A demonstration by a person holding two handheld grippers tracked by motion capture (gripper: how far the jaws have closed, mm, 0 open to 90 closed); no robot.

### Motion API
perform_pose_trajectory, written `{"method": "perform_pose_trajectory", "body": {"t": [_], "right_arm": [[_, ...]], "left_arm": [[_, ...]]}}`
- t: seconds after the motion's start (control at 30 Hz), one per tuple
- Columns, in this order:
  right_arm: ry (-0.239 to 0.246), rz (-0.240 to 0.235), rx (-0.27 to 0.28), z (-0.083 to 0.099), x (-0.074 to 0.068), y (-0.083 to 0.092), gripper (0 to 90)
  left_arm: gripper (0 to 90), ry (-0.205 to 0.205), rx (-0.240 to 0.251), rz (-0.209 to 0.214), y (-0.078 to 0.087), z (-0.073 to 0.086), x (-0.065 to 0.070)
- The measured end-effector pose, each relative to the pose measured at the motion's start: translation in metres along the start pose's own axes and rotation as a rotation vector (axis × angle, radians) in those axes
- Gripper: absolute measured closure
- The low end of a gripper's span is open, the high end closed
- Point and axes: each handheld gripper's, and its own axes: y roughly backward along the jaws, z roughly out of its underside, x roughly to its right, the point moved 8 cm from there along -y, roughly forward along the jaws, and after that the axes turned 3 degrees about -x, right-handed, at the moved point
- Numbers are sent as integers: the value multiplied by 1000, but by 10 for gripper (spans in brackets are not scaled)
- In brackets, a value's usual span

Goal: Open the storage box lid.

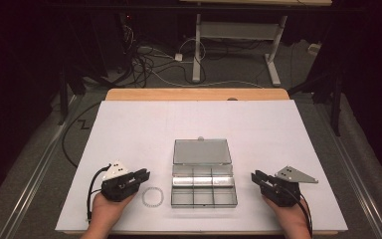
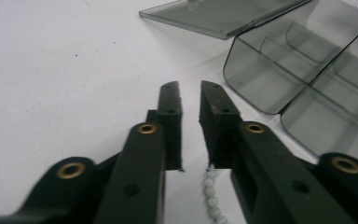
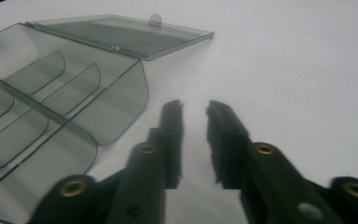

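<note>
- Organizer box: lid folded back flat, compartments exposed for loading.
- Bead bracelet: just beside left gripper, jaws slightly parted, holding nothing.
- Right gripper: jaws slightly parted, empty, flanking box.

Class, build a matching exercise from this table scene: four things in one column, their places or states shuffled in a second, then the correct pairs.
Things:
1. bead bracelet
2. box lid
3. left gripper
4. right gripper

Places or states:
A. lying open, flat on the table
B. right of the compartment box
C. between left gripper and box
D. beside the bracelet, holding nothing

Pairs: 1-C, 2-A, 3-D, 4-B
</note>
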Motion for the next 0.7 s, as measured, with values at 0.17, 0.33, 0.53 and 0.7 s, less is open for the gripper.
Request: {"method": "perform_pose_trajectory", "body": {"t": [0.17, 0.33, 0.53, 0.7], "right_arm": [[5, -6, 6, 1, 1, 1, 501], [15, -9, 36, -3, 0, 3, 246], [16, -7, 46, -2, 1, 2, 146], [7, 14, 42, 0, 1, 1, 9]], "left_arm": [[522, -19, -6, -8, -4, 1, -1], [331, -17, 0, -16, -5, -1, -1], [157, -4, -36, -5, -9, 2, -1], [52, -12, -50, -4, -9, 2, 0]]}}
